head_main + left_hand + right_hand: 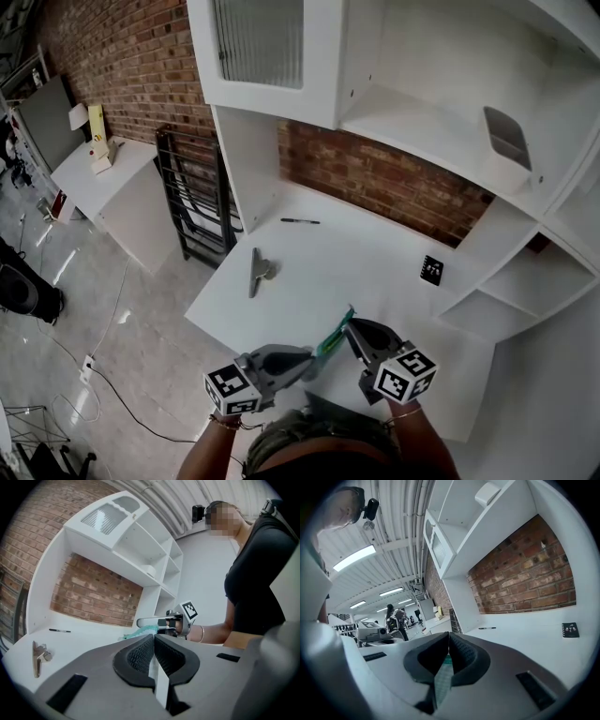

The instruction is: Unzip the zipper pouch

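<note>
Head view: the teal zipper pouch (333, 339) is held above the white desk (375, 272), close to the person. Its long axis slants from the left gripper (311, 358) up to the right gripper (349, 326). Both pairs of jaws are pressed together: the right pinches the pouch's teal mesh, the left a white strip (161, 686), probably the pouch's end or pull. Any pull should follow that slant
</note>
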The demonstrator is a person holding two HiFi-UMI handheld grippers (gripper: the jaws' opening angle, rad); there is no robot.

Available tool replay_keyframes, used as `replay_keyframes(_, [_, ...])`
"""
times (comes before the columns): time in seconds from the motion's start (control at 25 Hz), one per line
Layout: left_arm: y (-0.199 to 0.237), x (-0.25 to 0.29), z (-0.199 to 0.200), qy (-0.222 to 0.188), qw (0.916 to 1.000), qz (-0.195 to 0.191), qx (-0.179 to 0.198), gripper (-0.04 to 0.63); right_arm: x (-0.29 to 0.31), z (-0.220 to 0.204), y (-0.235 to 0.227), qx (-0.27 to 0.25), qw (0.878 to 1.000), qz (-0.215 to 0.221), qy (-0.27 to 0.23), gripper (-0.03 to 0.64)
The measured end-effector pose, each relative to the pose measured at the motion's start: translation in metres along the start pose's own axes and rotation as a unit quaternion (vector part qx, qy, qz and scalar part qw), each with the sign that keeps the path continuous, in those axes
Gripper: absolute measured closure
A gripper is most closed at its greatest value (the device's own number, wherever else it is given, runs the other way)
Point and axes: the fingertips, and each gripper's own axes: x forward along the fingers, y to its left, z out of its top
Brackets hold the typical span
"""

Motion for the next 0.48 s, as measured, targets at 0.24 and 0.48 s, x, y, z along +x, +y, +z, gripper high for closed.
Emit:
replay_keyframes(0.24, [0.005,-0.006,0.002,-0.006,0.9999,0.009,0.0,0.589,-0.002,0.001,-0.006,0.0,1.0,-0.006,-0.003,0.615])
replay_keyframes(0.48, [0.009,-0.014,0.002,-0.006,0.9998,0.02,0.002,0.589,-0.003,0.0,-0.01,-0.007,1.0,-0.012,-0.001,0.615])
